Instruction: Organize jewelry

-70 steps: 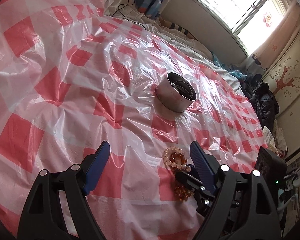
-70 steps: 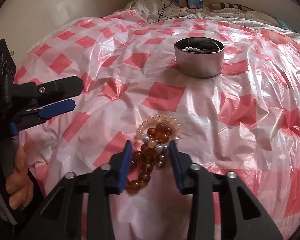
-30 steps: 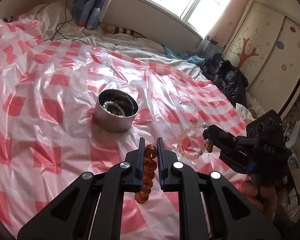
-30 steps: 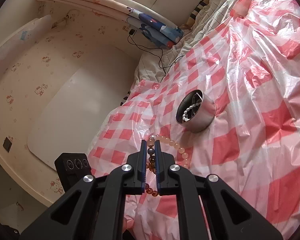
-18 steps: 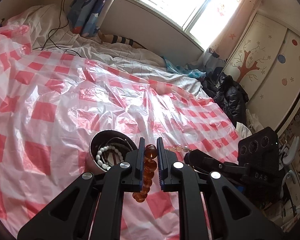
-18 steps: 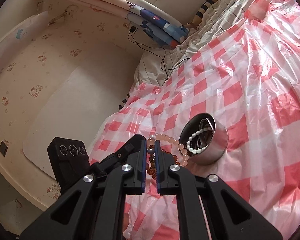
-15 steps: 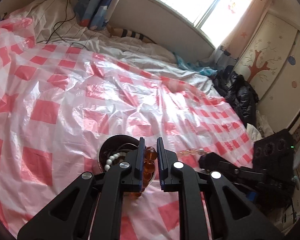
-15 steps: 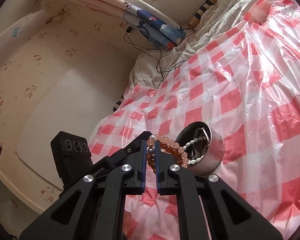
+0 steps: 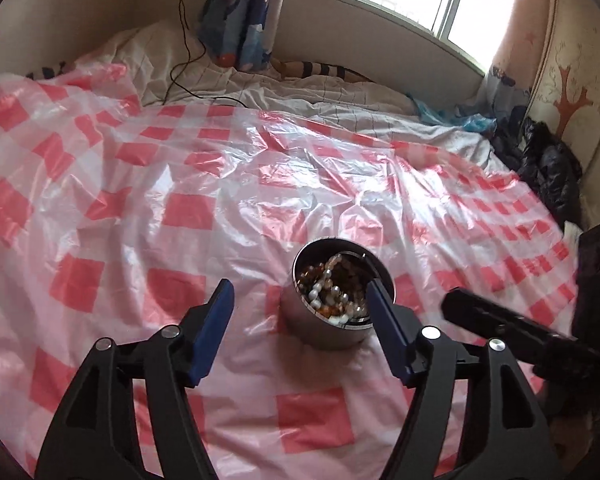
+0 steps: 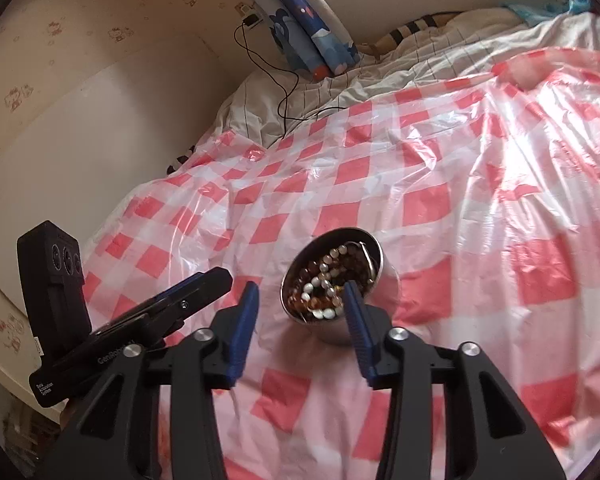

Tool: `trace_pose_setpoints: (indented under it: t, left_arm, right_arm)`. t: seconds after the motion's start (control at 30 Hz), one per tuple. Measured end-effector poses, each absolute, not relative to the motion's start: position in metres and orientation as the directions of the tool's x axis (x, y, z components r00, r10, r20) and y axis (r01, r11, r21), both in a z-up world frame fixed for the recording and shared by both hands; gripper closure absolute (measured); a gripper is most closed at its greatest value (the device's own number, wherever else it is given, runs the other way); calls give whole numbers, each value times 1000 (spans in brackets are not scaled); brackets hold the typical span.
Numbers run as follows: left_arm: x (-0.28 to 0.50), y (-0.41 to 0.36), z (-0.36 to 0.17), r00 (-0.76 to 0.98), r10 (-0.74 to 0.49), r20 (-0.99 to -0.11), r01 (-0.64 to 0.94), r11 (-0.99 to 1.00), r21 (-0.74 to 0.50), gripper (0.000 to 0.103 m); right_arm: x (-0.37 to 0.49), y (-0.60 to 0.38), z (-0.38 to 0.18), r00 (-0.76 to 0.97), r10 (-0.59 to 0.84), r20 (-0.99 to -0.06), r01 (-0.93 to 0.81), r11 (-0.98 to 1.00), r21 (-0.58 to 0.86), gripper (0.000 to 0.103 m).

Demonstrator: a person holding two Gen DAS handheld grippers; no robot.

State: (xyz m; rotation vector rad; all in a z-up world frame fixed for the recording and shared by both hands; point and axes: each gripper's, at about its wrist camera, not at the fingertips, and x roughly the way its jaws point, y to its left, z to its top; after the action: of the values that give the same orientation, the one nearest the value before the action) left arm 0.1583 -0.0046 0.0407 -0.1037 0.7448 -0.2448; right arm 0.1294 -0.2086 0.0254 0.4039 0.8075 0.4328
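Note:
A round metal tin point(image 9: 314, 326) stands on the pink checked plastic sheet point(image 9: 180, 208) over the bed. It holds a heap of bead bracelets point(image 9: 332, 290), amber, pale pink and white. My left gripper point(image 9: 300, 298) is open and empty just above the tin. In the right wrist view the tin point(image 10: 384, 280) and its beads point(image 10: 324, 280) sit just past my open, empty right gripper point(image 10: 300, 294). The left gripper's body shows at that view's left point(image 10: 168, 308); the right gripper's finger shows at the left wrist view's right point(image 9: 500, 322).
White bedding with a black cable point(image 9: 188, 68) lies at the bed's far end under a window. A blue patterned curtain point(image 9: 240, 20) hangs there. Dark clothes point(image 9: 548, 160) are piled at the right by a wardrobe. A wall point(image 10: 80, 120) borders the bed's left side.
Both grippers were shut on bracelets held over the tin. Both have now opened, and the amber and pink bracelets lie in the tin with the white one.

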Motion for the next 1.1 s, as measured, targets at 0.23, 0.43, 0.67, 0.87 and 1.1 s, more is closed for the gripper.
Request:
trace_pose_setpoints:
  t: [0.23,0.43,0.67,0.87,1.1]
  left_arm:
    - [83,-16,46,771,-158,-617,180,983,-27,8]
    - [43,-15,39,756,-133,-641,149,988,-30,8]
    - [29,-16,34,757,-78,-649,139,989,43,8]
    - [32,-14,35,757,-78,-648,136,990,40,8]
    - [38,-19,31,741,-48,-669,128,989,71,8]
  right_arm:
    - [31,-215,36,724,231,-650,-105,968,227,11]
    - [11,-198,25,731,154,-665,-80,987,140,9]
    - [6,-185,24,737,133,-663,-75,990,115,8]
    - [8,-187,20,737,121,-665,-51,991,123,8]
    - [14,-194,14,728,117,-676,-23,989,147,8]
